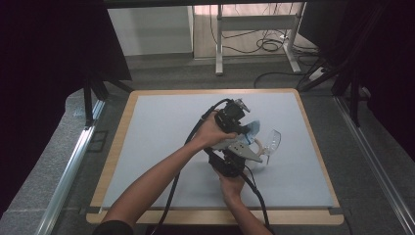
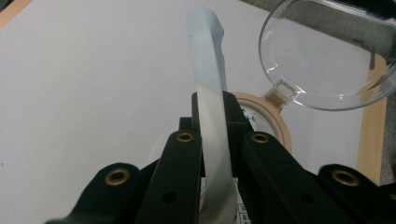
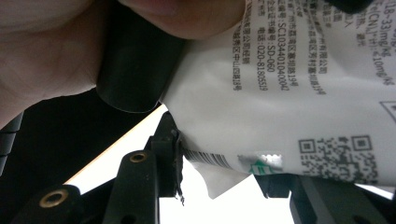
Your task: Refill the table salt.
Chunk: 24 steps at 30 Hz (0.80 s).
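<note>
1. Pouch (image 2: 210,70) is sitting mid-mat, pinched between both grippers, just beside a tan-rimmed tub (image 2: 273,126) whose clear lid (image 2: 322,56) is hanging flipped open.
2. Left gripper (image 2: 214,135) is clamping down fully on the pouch's top strip; the strip is standing edge-on between the black jaws and running straight away from the camera, so its long axis is lying along the jaws.
3. Right gripper (image 3: 219,158) is standing partly closed on the pouch's printed lower edge (image 3: 261,158), near the barcode and QR block. One jaw is pressing against the film by a torn notch; the other jaw is sitting under the pouch, contact there hard to confirm.
4. In the high view the left gripper (image 1: 234,117) is working farther up the mat (image 1: 161,117), the right gripper (image 1: 230,164) nearer the person, with the pouch (image 1: 252,129) spanning between them.
5. Key relation: the two grips are sitting on opposite ends of the pouch, the tub just to the right of both. My read is they're tearing it open, so the next pull needs the hands going apart across that notch.
6. Risk, as I judge it: contents spilling short of the tub if the tear runs wide.
</note>
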Each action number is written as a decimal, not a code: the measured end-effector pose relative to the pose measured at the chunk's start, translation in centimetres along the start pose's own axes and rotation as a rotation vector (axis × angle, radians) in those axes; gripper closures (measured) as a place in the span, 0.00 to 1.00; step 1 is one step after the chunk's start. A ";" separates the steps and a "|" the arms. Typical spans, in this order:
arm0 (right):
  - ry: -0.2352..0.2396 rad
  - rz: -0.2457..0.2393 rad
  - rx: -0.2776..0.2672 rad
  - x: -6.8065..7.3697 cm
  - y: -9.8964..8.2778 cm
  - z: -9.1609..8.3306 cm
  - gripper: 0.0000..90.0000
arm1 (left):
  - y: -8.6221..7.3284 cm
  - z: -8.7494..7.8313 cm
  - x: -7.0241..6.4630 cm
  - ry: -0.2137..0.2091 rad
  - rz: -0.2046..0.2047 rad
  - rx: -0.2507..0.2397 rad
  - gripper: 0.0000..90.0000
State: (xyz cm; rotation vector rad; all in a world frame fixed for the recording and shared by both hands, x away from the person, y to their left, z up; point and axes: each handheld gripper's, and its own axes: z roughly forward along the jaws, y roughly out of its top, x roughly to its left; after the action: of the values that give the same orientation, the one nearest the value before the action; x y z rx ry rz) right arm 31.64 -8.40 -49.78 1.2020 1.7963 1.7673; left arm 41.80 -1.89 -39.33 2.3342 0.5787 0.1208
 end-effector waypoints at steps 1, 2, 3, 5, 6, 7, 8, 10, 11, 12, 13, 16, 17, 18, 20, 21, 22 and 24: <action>0.000 0.001 0.000 0.0 0.0 0.0 0.65 | 0.0 0.0 0.0 0.000 0.000 0.001 0.98; 0.000 0.005 0.000 0.0 0.0 0.0 0.65 | 0.0 0.1 0.0 -0.001 -0.001 0.002 0.98; 0.000 0.005 0.000 0.0 0.0 0.0 0.65 | 0.0 0.1 0.0 -0.001 -0.001 0.002 0.98; 0.000 0.008 -0.001 -0.1 -0.1 -0.1 0.65 | 0.1 0.2 -0.1 -0.001 0.000 0.004 0.98; 0.000 0.009 -0.001 -0.1 -0.1 -0.1 0.65 | 0.1 0.2 -0.1 -0.002 0.002 0.007 0.98; -0.001 0.013 -0.002 -0.2 -0.1 -0.1 0.65 | 0.1 0.3 -0.1 -0.002 0.002 0.008 0.98; 0.000 0.018 -0.002 -0.2 -0.1 -0.1 0.65 | 0.2 0.3 -0.1 -0.001 0.004 0.009 0.98; -0.001 0.020 -0.005 -0.2 -0.1 -0.2 0.65 | 0.2 0.3 -0.2 0.001 0.006 0.009 0.98; -0.001 0.020 -0.007 -0.2 -0.1 -0.2 0.65 | 0.3 0.3 -0.2 0.001 0.006 0.009 0.98; 0.000 0.021 -0.007 -0.2 0.0 -0.2 0.65 | 0.3 0.3 -0.2 0.001 0.005 0.009 0.98; 0.000 0.021 -0.008 -0.2 0.0 -0.2 0.65 | 0.3 0.3 -0.2 0.001 0.005 0.009 0.98; -0.001 0.017 -0.007 -0.3 0.0 -0.2 0.65 | 0.3 0.3 -0.2 -0.001 0.006 0.008 0.98; 0.000 0.017 -0.005 -0.3 0.0 -0.2 0.65 | 0.2 0.3 -0.2 -0.002 0.006 0.008 0.98; 0.000 0.016 -0.004 -0.3 0.0 -0.2 0.65 | 0.2 0.3 -0.2 -0.002 0.007 0.008 0.98; 0.000 0.013 -0.003 -0.3 -0.1 -0.2 0.65 | 0.2 0.3 -0.2 -0.003 0.007 0.008 0.98; 0.000 0.012 -0.002 -0.3 -0.1 -0.2 0.65 | 0.2 0.3 -0.2 -0.004 0.007 0.008 0.98; 0.000 0.012 -0.002 -0.3 -0.1 -0.2 0.65 | 0.2 0.3 -0.2 -0.004 0.007 0.008 0.98; 0.000 0.011 0.000 -0.3 -0.1 -0.2 0.65 | 0.1 0.4 -0.1 -0.005 0.003 0.008 0.98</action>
State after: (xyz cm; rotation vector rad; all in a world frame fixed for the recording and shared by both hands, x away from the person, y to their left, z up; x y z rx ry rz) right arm 31.63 -8.72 -49.90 1.2141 1.7927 1.7733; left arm 41.83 -2.25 -39.50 2.3420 0.5745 0.1145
